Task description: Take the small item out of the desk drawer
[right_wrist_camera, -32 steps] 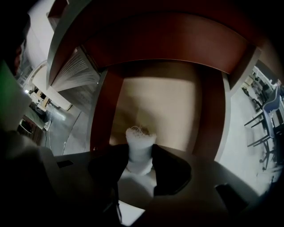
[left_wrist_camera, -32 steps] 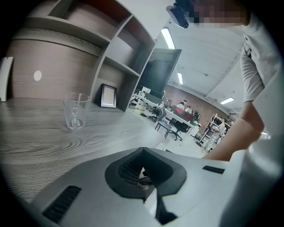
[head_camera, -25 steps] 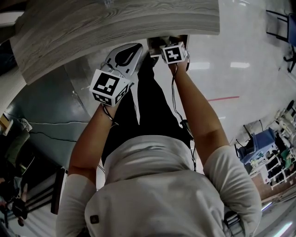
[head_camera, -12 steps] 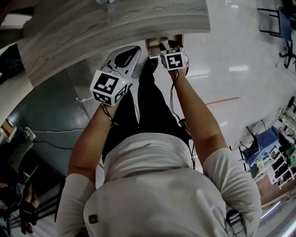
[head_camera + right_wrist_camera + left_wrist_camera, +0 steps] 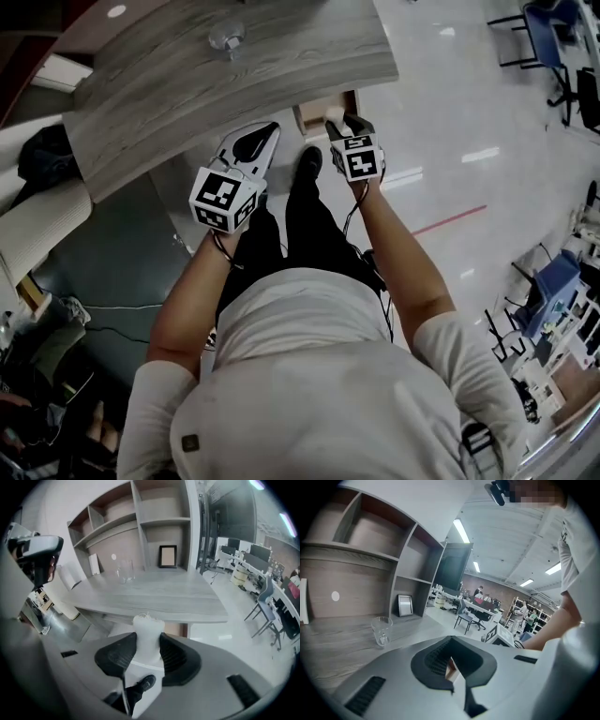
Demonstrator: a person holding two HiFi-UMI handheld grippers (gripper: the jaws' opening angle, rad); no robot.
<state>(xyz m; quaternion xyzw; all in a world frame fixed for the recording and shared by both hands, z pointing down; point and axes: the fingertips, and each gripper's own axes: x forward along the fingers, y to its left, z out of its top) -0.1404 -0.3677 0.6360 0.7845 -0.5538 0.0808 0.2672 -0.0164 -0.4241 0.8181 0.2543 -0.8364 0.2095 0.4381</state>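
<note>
My right gripper [image 5: 148,643] is shut on a small white item [image 5: 148,629], whose frayed top sticks up between the black pads. In the head view the right gripper [image 5: 340,123] hangs just in front of the open desk drawer [image 5: 312,116], under the edge of the grey wood desk [image 5: 234,89]. The item [image 5: 332,114] shows there as a pale spot at the jaw tips. To its left, the left gripper [image 5: 270,129] is held level with the desk edge. Its jaws [image 5: 453,668] stand together with nothing in them.
A clear drinking glass [image 5: 225,40] stands on the desk top, with shelves and a small picture frame [image 5: 167,556] behind it. My legs and a black shoe [image 5: 308,161] are below the drawer. Glossy white floor [image 5: 450,103] lies to the right, with office chairs further off.
The view has swung so that more of the desk top and the glass show. Both grippers have drawn back a little from the desk edge, the right one still on the white item.
</note>
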